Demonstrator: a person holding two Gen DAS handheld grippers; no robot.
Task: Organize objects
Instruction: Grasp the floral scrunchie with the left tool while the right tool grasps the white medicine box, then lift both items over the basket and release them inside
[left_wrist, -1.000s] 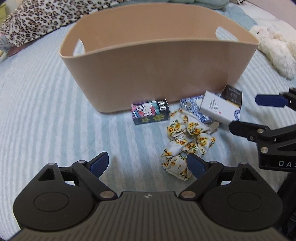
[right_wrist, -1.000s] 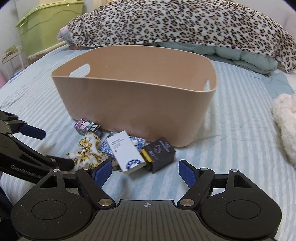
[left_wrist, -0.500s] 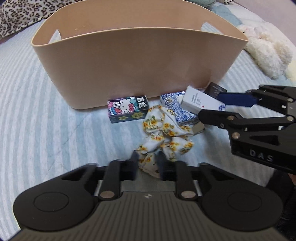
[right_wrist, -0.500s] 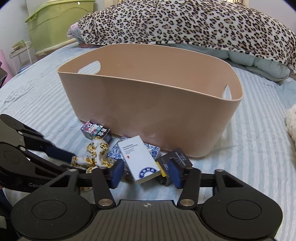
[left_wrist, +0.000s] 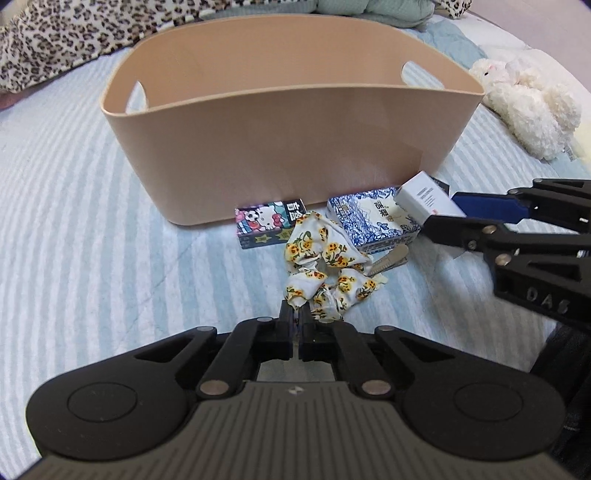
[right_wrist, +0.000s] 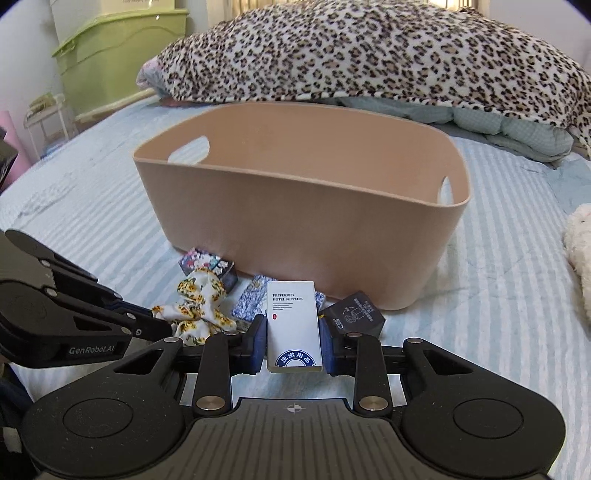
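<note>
A pale blue-and-white striped quilted bedspread (right_wrist: 498, 236) covers the bed where the sorting takes place, with a large oval tan plastic basket (right_wrist: 295, 236) with cut-out handles standing on it. A leopard-print blanket (right_wrist: 369, 55) lies heaped over a folded mint-green quilt (right_wrist: 517, 125) at the far end, and a lime-green plastic storage bin (right_wrist: 110, 51) stands against the wall beyond. A fluffy cream plush toy (left_wrist: 524, 107) rests on the bedspread to the right of the basket.

The left gripper (left_wrist: 296, 315) is pinched narrowly onto an edge of the white fabric scrunchie printed with yellow flowers (left_wrist: 325, 266), which lies crumpled in front of the basket. The right gripper (right_wrist: 293, 336) clamps a white rectangular box of hotel supplies (right_wrist: 293, 325) between its blue pads. Beside them, near the basket's wall, sit a small dark cartoon-cat box (left_wrist: 271, 223), a blue-and-white patterned packet (left_wrist: 373, 221) with a flat silver metal clip (left_wrist: 391, 258) at its near edge, and a black cardboard box (right_wrist: 354, 314).
</note>
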